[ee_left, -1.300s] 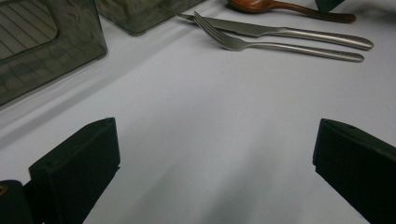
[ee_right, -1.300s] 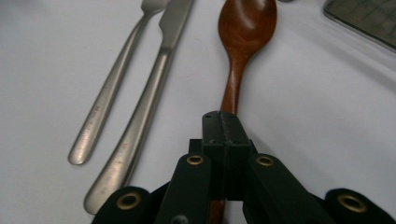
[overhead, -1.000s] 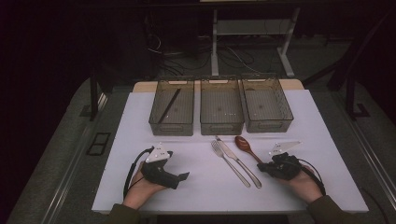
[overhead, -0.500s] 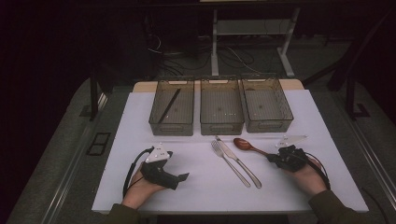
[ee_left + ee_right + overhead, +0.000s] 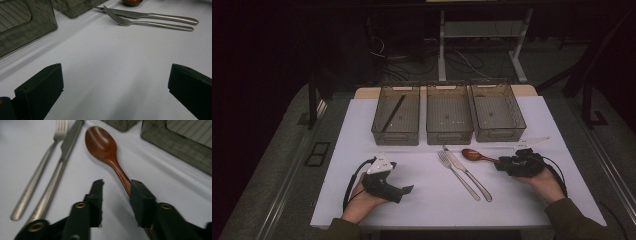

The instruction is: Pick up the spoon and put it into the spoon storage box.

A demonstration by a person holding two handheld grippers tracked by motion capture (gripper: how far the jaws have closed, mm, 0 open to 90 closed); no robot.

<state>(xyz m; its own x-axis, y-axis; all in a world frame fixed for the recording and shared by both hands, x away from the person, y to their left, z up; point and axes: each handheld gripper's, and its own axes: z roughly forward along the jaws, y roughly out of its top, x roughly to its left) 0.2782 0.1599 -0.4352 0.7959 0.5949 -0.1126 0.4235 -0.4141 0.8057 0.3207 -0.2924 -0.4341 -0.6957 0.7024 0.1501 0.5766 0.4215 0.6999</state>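
Observation:
A brown wooden spoon [image 5: 473, 155] lies on the white table [image 5: 422, 210], right of a steel fork [image 5: 456, 173] and knife [image 5: 468, 173]. My right gripper [image 5: 500, 162] rests at the end of the spoon's handle. In the right gripper view the spoon [image 5: 103, 147] runs down to the right gripper [image 5: 117, 183]. Its jaws have just been opening and stand a little apart, the handle lying between them against the right one, unpressed. My left gripper [image 5: 408, 189] lies at the front left. In the left gripper view the left gripper [image 5: 116, 68] is wide open over bare table.
Three clear smoky bins stand in a row behind the cutlery: the left bin [image 5: 396, 134] holds a thin dark stick [image 5: 392, 114], while the middle bin [image 5: 449, 134] and right bin [image 5: 501, 132] look empty. Dark floor and table legs lie beyond the table's far edge.
My right gripper shifted right and slightly away from me, and the spoon's handle swung with it to lie nearly crosswise. Its jaws now stand apart. The left hand stayed put.

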